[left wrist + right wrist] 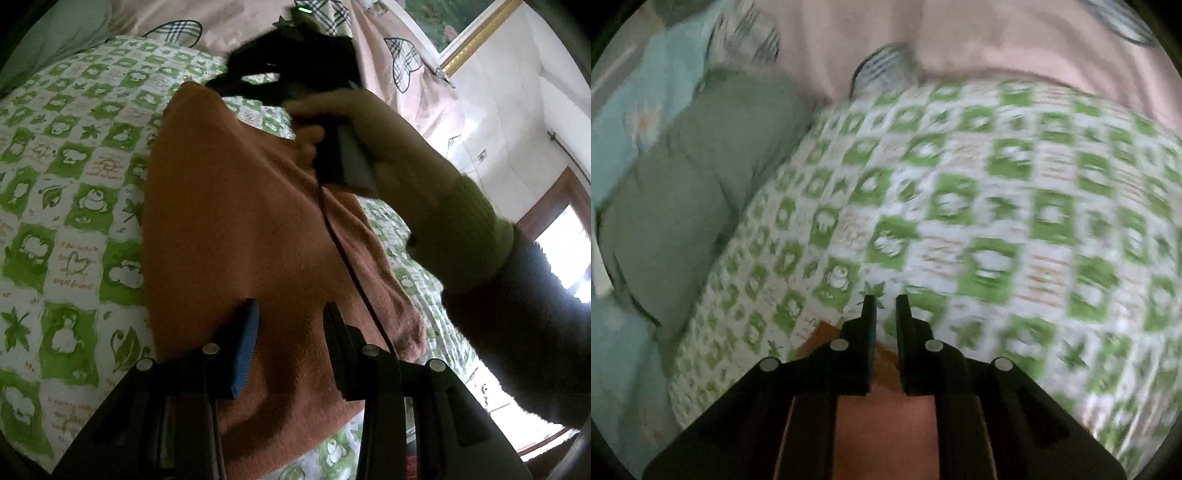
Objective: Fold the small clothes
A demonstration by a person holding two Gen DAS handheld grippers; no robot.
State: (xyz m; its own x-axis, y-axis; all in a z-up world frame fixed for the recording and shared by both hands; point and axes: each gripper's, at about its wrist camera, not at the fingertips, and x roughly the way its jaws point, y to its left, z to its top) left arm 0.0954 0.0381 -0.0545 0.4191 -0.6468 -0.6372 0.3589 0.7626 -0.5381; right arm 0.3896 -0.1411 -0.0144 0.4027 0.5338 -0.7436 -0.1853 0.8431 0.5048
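Observation:
A small rust-orange garment [236,229] lies spread on a green-and-white patterned bedsheet [66,192]. My left gripper [291,314] is open, its fingers apart just above the garment's near part. My right gripper, held in a gloved hand [399,155], shows in the left wrist view at the garment's far edge. In the right wrist view my right gripper [885,301] has its fingers close together with a narrow gap. A strip of the orange garment [886,413] lies beneath them. Whether cloth is pinched is hidden.
A grey-green pillow [679,199] and light blue bedding [631,96] lie at the left of the bed. A pink cover with checked butterflies [399,59] lies at the far side. A white wall and a window [561,243] are on the right.

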